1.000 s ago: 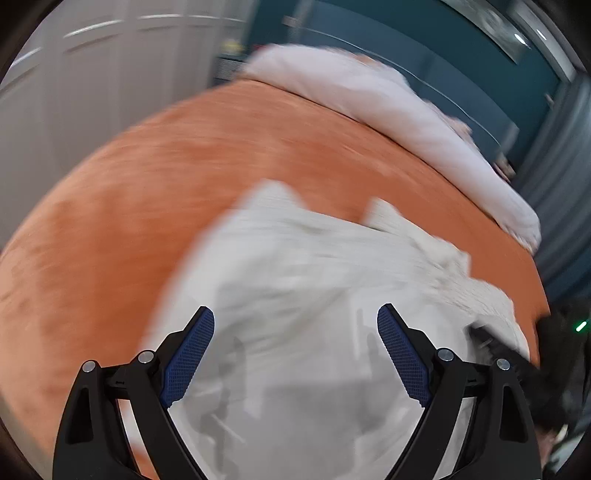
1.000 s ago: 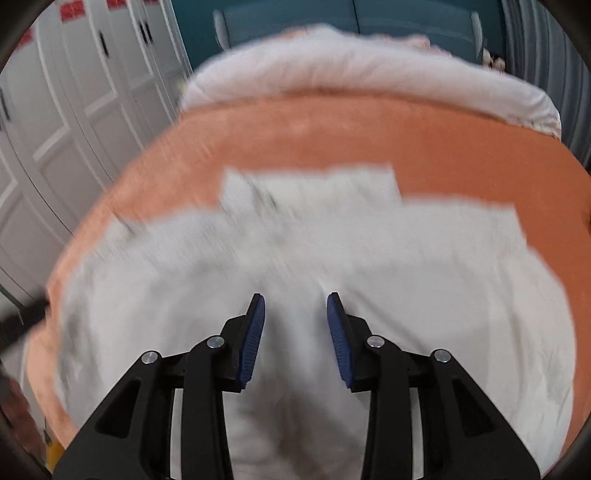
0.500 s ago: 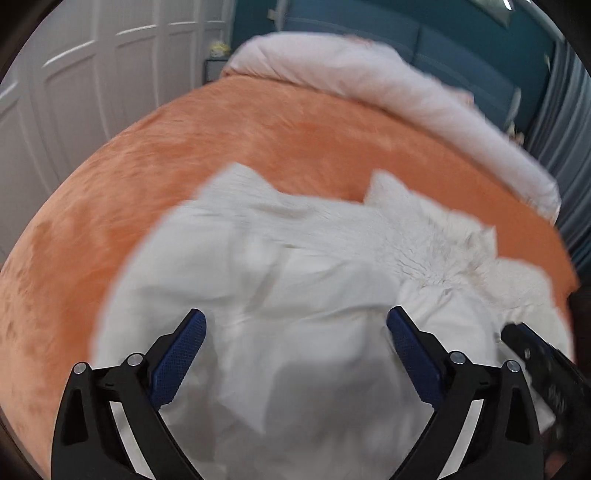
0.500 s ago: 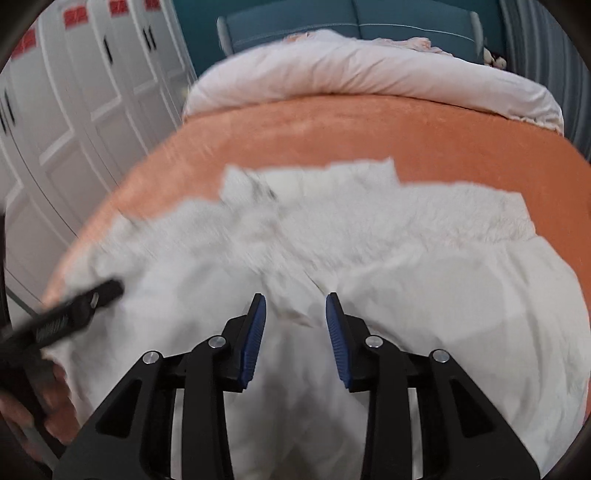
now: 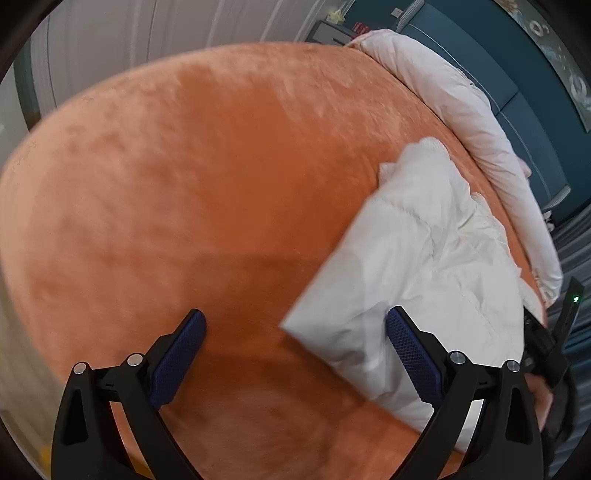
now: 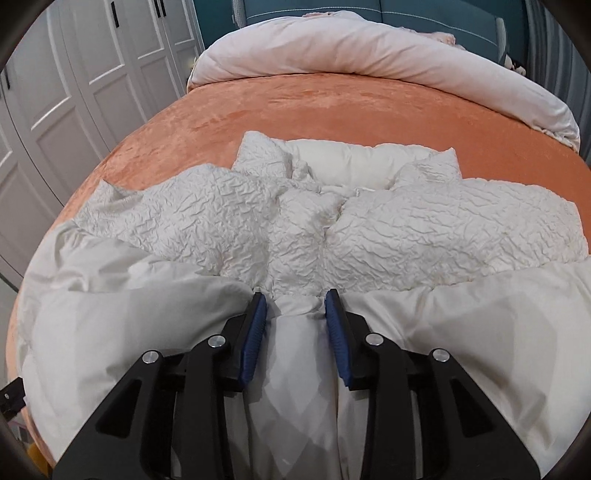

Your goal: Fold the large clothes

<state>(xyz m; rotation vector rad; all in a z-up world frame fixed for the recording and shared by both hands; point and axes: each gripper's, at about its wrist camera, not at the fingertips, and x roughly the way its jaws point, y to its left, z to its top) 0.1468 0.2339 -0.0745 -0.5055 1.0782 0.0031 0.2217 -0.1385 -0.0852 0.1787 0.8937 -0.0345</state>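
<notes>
Orange plush bedding [image 6: 332, 107] covers a wide bed that fills both views, with white wardrobe doors [image 6: 74, 74] along one side and a teal headboard [image 6: 295, 11] at the far end. A rolled pale duvet [image 6: 369, 48] lies across the head of the bed, pushed back, probably to leave the middle free as a folding surface.

On that cover lies the task's garment, a large white padded jacket [image 6: 332, 229]. From the right wrist view it spreads across nearly the whole width of the bed: crinkle-textured upper panels and a collar at the far end, smoother quilted fabric nearer the camera. It looks partly arranged, not yet a compact fold.

The right gripper [image 6: 295, 299] sits low over the jacket's near middle. Its blue-padded fingers [image 6: 255, 332] are narrowed with a ridge of the smooth fabric bunched between them, so it appears to be pinching the jacket, likely to anchor or lift the centre line for a fold.

The left gripper [image 5: 295, 325] hovers over the orange cover with its fingers [image 5: 177, 354] spread wide and holding nothing. One corner of the jacket [image 5: 369, 332] reaches in between them, which suggests this corner is the next thing to take hold of.
</notes>
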